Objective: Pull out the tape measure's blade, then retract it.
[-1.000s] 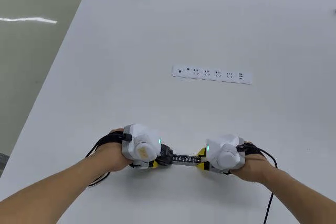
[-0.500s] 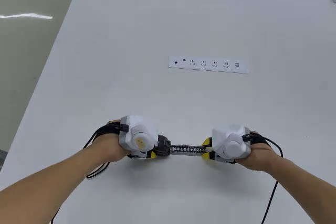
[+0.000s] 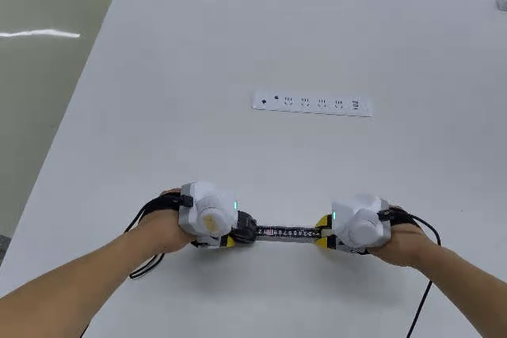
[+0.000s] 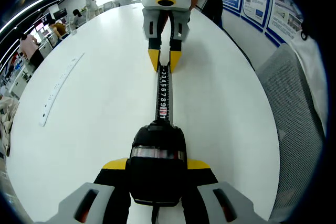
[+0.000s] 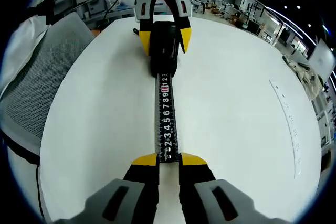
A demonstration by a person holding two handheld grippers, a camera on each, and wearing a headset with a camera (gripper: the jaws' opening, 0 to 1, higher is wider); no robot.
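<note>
**While gripped at both ends, tape measure [image 3: 244, 231] is part-drawn**

Closed on its black case [image 4: 157, 163], the left gripper's [image 3: 231, 237] fingers [image 4: 116, 164] hold it near the white desk's [image 3: 238, 140] front edge. The right gripper's [image 3: 322, 231] fingers [image 5: 144, 159] pinch the blade's [image 5: 166, 114] tip, the blade straight between them. A power strip [image 3: 311, 104] lies farther back.
</note>
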